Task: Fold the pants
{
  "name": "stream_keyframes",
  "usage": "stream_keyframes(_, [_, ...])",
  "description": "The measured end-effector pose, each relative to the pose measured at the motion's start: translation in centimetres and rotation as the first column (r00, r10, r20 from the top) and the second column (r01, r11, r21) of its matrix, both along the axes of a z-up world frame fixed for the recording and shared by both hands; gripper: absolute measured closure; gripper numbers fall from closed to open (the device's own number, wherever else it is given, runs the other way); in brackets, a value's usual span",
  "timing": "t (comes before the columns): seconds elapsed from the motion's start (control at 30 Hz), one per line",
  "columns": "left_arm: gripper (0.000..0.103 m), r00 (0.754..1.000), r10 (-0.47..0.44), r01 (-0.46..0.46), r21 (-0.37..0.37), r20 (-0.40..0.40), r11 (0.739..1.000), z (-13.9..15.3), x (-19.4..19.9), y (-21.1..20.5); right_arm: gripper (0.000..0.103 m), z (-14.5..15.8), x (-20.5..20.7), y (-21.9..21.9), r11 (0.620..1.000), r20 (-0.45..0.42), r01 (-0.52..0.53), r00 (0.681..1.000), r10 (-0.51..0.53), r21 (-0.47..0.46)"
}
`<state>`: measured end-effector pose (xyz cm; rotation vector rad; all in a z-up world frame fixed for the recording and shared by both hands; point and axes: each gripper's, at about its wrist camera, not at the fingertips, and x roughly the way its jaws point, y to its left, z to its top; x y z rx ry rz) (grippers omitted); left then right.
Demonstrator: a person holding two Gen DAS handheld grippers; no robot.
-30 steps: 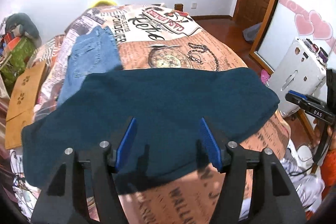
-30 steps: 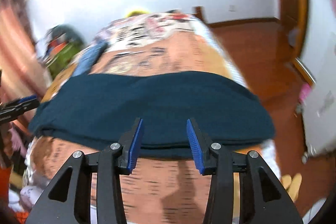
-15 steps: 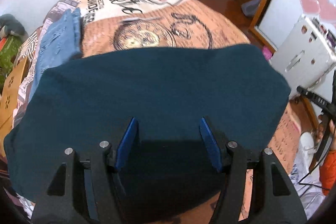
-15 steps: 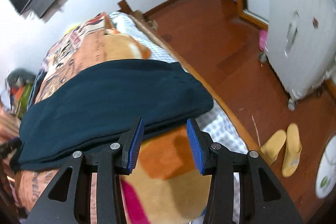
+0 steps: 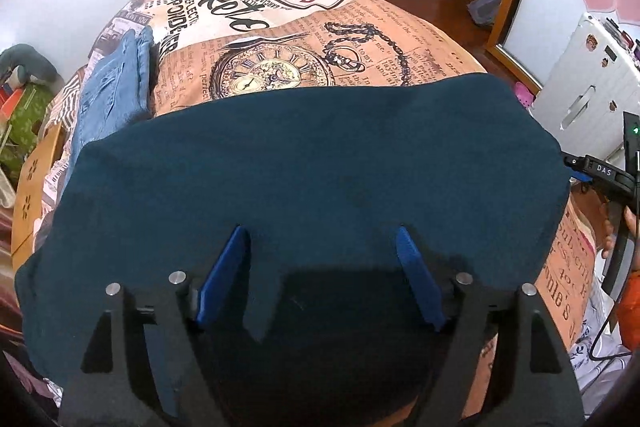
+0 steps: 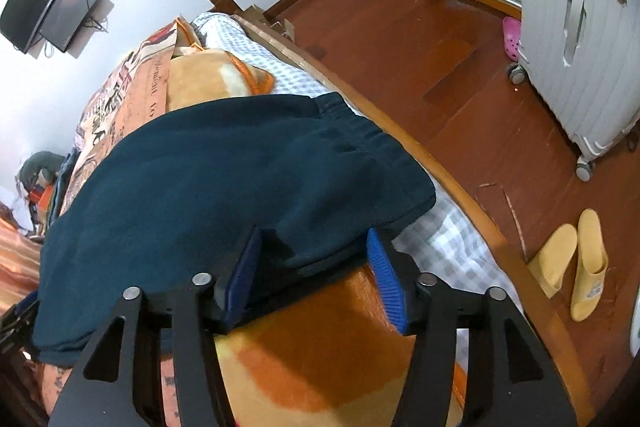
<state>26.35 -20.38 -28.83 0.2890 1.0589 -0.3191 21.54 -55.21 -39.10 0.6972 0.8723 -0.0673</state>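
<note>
Pants [image 5: 312,163] of dark teal lie folded across the near end of the bed [image 5: 360,39], on its newspaper-print cover. Left gripper [image 5: 320,259] hangs over them, its jaws opening, cloth beneath but not pinched. Right gripper [image 6: 314,259] straddles the folded edge by the waistband, its jaws opening too, blue pads [image 6: 386,279] clear of the cloth.

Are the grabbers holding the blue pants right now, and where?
No, nothing is held. The dark blue pants lie on the bed. Both the left gripper and right gripper have their jaws opening, with the pants' near edge between them, unpinched.
</note>
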Motion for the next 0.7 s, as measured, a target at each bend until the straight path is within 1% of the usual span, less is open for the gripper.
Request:
stream_keyframes(0.07, [0.025, 1.0, 0.0, 0.0, 0.001, 0.003, 1.0, -0.1, 0.1, -0.1, 0.052, -0.2, -0.1, -0.3, 1.0, 0.009, -0.004, 1.0, 0.003, 0.027])
stream_keyframes(0.1, [0.025, 1.0, 0.001, -0.001, 0.0, 0.004, 1.0, -0.1, 0.1, 0.0, 0.055, -0.2, -0.3, -0.4, 0.999, 0.018, -0.004, 1.0, 0.004, 0.034])
stream_keyframes(0.17, [0.025, 1.0, 0.002, -0.002, 0.0, 0.004, 1.0, -0.1, 0.2, 0.0, 0.074, 0.2, -0.3, 0.0, 1.0, 0.04, -0.015, 0.999, 0.014, 0.018])
stream_keyframes(0.2, [0.025, 1.0, 0.002, -0.002, 0.0, 0.004, 1.0, -0.1, 0.1, 0.0, 0.079, 0.4, -0.2, 0.2, 1.0, 0.044, -0.015, 0.999, 0.016, -0.004])
stream_keyframes(0.23, [0.025, 1.0, 0.002, -0.002, -0.001, 0.004, 1.0, -0.1, 0.1, 0.0, 0.088, 0.8, -0.2, 0.6, 0.999, 0.051, -0.019, 0.998, 0.021, -0.041])
stream_keyframes(0.33, [0.025, 1.0, 0.001, -0.001, -0.001, 0.003, 1.0, 0.0, 0.1, 0.0, 0.092, 1.4, -0.3, 1.2, 0.994, 0.061, -0.026, 0.998, 0.033, -0.108])
stream_keyframes(0.4, [0.025, 1.0, 0.001, -0.001, -0.007, 0.001, 1.0, -0.1, 0.1, 0.0, 0.092, 1.7, -0.6, 1.3, 0.988, 0.069, -0.024, 0.997, 0.035, -0.155])
stream_keyframes(0.53, [0.025, 1.0, 0.0, 0.0, -0.012, 0.001, 1.0, -0.1, 0.2, 0.0, 0.093, 2.0, -0.6, 0.9, 0.978, 0.066, -0.002, 0.998, 0.016, -0.208])
stream_keyframes(0.6, [0.025, 1.0, -0.001, 0.002, -0.014, 0.002, 1.0, -0.1, 0.2, 0.0, 0.093, 1.6, -0.2, 1.1, 0.974, 0.041, -0.013, 0.999, 0.022, -0.225])
stream_keyframes(0.7, [0.025, 1.0, -0.005, 0.005, -0.022, -0.004, 1.0, 0.1, 0.0, 0.2, 0.092, 1.9, 0.3, 2.3, 0.952, 0.0, -0.047, 0.999, 0.05, -0.301])
